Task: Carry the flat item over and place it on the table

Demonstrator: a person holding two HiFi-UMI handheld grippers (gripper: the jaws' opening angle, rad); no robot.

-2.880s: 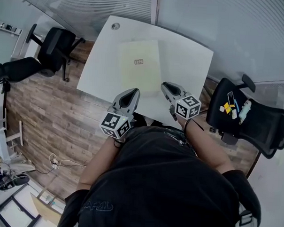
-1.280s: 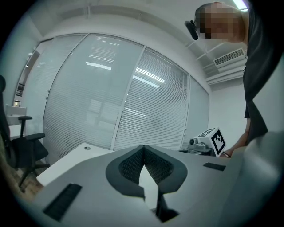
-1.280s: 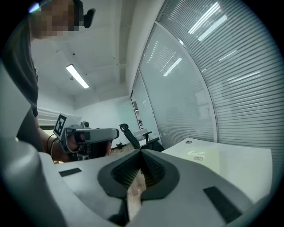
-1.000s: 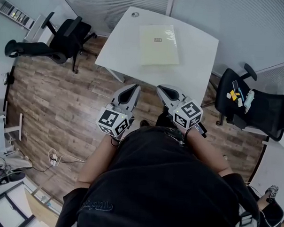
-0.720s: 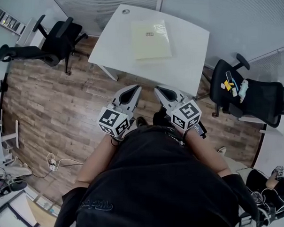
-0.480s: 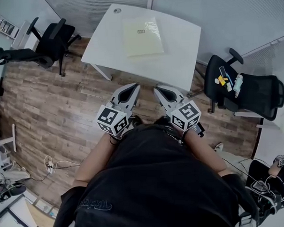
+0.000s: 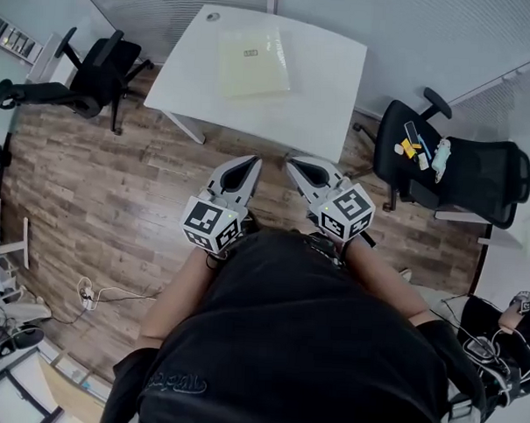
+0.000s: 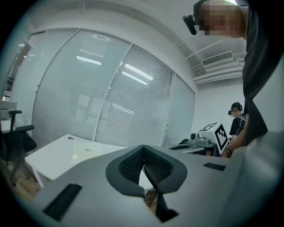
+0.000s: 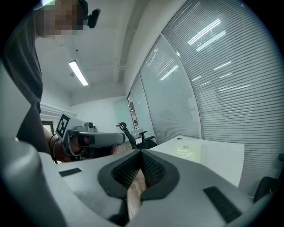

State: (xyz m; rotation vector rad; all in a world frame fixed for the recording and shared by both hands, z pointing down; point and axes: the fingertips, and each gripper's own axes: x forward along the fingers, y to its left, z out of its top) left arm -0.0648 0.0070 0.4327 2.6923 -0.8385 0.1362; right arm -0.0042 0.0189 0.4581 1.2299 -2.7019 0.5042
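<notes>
both closed and empty, the left gripper (image 7: 245, 162) and right gripper (image 7: 296, 164) face a thin yellow packet (image 7: 253, 50) well ahead that looks light, bendy and slippery, best pinched at its edge.

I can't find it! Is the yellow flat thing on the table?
On: the pale yellow packet lies flat on the white table.

1. The left gripper (image 8: 143, 150) has its jaws together, with nothing between them.
2. Beyond it stands a white table (image 8: 51, 158), and a pale flat item (image 8: 91, 152) lies on it.
3. Blinds (image 8: 133, 102) hang behind.
</notes>
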